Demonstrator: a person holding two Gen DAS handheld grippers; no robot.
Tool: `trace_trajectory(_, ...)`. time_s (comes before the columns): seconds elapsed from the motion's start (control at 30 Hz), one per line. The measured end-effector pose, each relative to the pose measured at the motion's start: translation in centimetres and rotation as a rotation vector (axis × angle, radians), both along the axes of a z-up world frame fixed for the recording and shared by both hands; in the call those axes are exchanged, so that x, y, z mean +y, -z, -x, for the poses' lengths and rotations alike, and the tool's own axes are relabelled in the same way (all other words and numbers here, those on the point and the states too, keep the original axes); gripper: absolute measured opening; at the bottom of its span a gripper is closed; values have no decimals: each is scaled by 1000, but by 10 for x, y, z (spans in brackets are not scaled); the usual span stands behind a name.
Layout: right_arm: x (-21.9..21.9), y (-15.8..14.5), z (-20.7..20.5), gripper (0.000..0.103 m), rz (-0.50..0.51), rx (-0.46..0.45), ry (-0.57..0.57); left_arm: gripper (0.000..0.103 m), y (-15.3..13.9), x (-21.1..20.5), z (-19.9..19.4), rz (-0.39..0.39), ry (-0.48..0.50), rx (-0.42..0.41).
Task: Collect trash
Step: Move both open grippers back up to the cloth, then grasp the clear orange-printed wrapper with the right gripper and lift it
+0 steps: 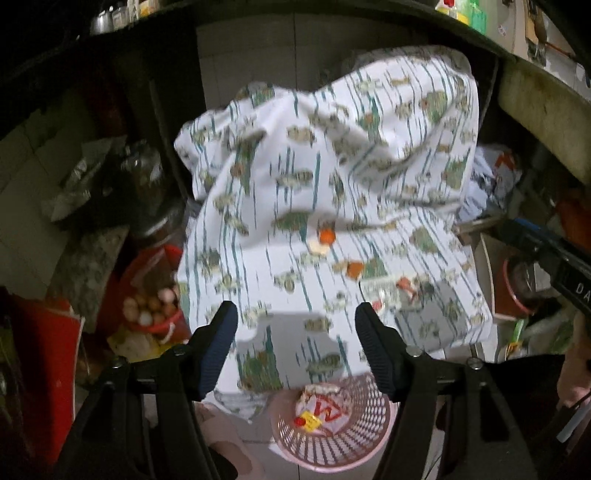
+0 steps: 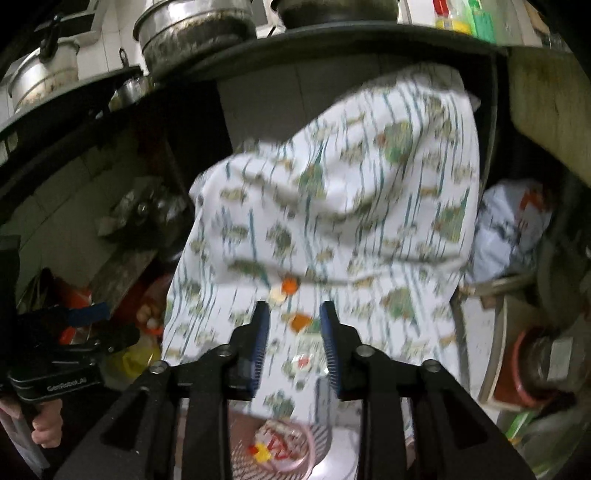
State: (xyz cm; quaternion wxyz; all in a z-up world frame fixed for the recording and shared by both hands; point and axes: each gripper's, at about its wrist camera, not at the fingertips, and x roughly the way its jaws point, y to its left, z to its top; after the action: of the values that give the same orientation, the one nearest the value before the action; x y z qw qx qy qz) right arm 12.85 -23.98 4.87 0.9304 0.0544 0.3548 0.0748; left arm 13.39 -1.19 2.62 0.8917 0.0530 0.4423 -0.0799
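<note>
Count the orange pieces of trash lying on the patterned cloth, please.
2: one round orange piece near the cloth fold, one orange scrap closer to the basket. More may be hidden in folds.

A patterned cloth (image 1: 332,192) drapes the middle. Left of it, a red bucket (image 1: 159,314) holds eggs (image 1: 147,306) (some pale, some brown). Metal pots (image 2: 192,29) stand on a dark shelf (image 2: 332,40) above.

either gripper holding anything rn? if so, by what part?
Nothing held. Left hand-held gripper and right hand-held gripper are both open and empty above the patterned cloth; trash scraps still lie on it.
</note>
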Motion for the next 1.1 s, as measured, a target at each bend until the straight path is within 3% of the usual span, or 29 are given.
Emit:
trace_trajectory(0.03, -4, -1, -5, 50, 0, -11, 8, 70, -2, -2, -5, -12, -2, -6)
trace_trajectory(0.13, -13, 4, -22, 50, 9, -16, 17, 81, -7, -5, -15, -23, -11, -27)
trace_trajectory(0.27, -29, 25, -40, 54, 14, 8, 51, 84, 1, -14, -35, -39, -11, -13)
trace_trajectory(0.4, -47, 59, -60, 54, -17, 119, 76, 90, 17, -23, -58, -58, -14, 12)
trace_trajectory(0.73, -71, 113, -99, 54, -26, 306, 127, 92, 97, -31, -118, -11, -46, 245)
trace_trajectory(0.87, -66, 142, -115, 60, -30, 426, 75, 92, 112, -38, -130, 8, -53, 294)
trace_trajectory(0.97, -48, 163, -123, 60, 78, 484, 35, 92, 114, -42, -133, -15, -50, 283)
trace_trajectory(1.1, -9, 184, -126, 60, 232, 486, -153, 92, 112, -35, -139, -35, -70, 267)
